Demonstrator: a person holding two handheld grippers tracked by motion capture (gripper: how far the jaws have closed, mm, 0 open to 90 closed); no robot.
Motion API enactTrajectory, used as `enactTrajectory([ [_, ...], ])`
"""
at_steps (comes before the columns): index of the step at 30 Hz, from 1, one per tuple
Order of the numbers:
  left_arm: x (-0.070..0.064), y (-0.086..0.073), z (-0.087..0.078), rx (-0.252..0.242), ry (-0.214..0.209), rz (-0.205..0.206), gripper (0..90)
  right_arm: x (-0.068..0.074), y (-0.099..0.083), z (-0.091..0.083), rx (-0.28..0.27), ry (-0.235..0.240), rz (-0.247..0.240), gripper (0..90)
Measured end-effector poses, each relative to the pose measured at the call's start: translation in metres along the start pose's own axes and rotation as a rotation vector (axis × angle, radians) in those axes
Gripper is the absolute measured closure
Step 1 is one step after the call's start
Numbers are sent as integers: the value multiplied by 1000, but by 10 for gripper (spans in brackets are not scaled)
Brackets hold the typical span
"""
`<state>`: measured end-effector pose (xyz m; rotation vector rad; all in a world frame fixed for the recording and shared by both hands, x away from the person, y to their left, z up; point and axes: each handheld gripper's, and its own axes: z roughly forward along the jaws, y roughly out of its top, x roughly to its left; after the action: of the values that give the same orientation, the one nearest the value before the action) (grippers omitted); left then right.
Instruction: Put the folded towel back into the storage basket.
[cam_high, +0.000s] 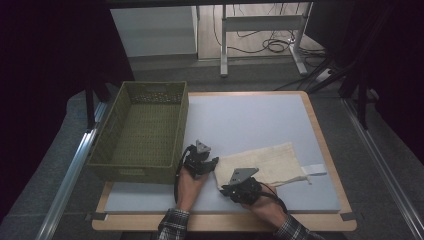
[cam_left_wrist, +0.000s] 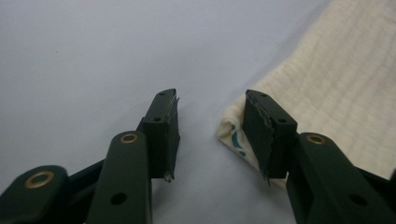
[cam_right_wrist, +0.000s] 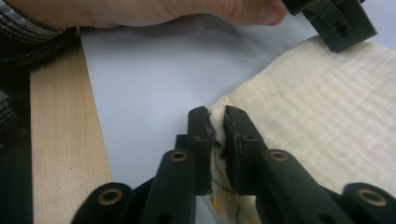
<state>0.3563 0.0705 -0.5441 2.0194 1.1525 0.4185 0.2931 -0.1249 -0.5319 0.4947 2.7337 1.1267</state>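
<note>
1. High view: the cream cloth (cam_high: 267, 162) lies flat on the grey mat (cam_high: 250, 120) of the counter (cam_high: 320, 222), its long axis running left to right, with a white tag end toward the right. Both grippers sit at its near-left end: the left gripper (cam_high: 204, 159) at the cloth's left corner, the right gripper (cam_high: 235, 187) on the near edge just beside it. The green basket (cam_high: 142, 130) stands to the left, close by the left gripper, and looks empty.

2. Left gripper view: the left gripper (cam_left_wrist: 210, 126) has its jaws spread wide, nothing between them. The cloth's folded corner (cam_left_wrist: 231, 133) lies to the right, touching the inside of the right-hand jaw, with bare mat under the gap. My read: this gripper needs a small shift toward the cloth before it can bite.

3. Right gripper view: the right gripper (cam_right_wrist: 217, 140) is clamped on the cloth's edge (cam_right_wrist: 327, 112), jaws nearly together with fabric pinched between them. The wooden counter edge (cam_right_wrist: 65, 140) runs along the left, and the other hand (cam_right_wrist: 154, 11) crosses the top.

4. Room: plenty of free mat behind the cloth, and the basket is the nearest obstacle on the left side.
</note>
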Motion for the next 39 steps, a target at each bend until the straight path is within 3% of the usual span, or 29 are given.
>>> enactTrajectory([
  [2,0,0,0,0,-2,5,641,0,0,0,1,1,5,836],
  [3,-2,0,0,0,-32,37,702,-1,0,0,1,5,11,845],
  [5,-3,1,0,4,-55,62,824,-2,0,0,-2,9,16,848],
  [7,-2,1,0,4,-70,44,853,-2,0,0,-5,14,26,850],
  [9,1,1,0,2,-91,6,867,-2,0,-1,-5,19,29,852],
  [11,1,3,-1,1,-98,-4,873,-1,1,-3,-9,16,21,852],
  [18,-3,14,-8,-38,-113,-1,869,-2,5,-17,-59,16,28,852],
  [22,-6,24,-8,-63,-123,-4,867,-7,5,-35,-91,-12,33,852],
  [27,-16,41,-8,-107,-133,14,866,-17,-1,-53,-125,-32,66,852],
  [32,-24,56,-4,-119,-154,39,864,-26,-11,-71,-150,-68,98,852],
  [33,-30,63,0,-120,-163,57,863,-28,-14,-75,-155,-77,104,852],
  [39,-45,82,17,-133,-210,83,864,-42,-32,-96,-175,-125,154,852],
])
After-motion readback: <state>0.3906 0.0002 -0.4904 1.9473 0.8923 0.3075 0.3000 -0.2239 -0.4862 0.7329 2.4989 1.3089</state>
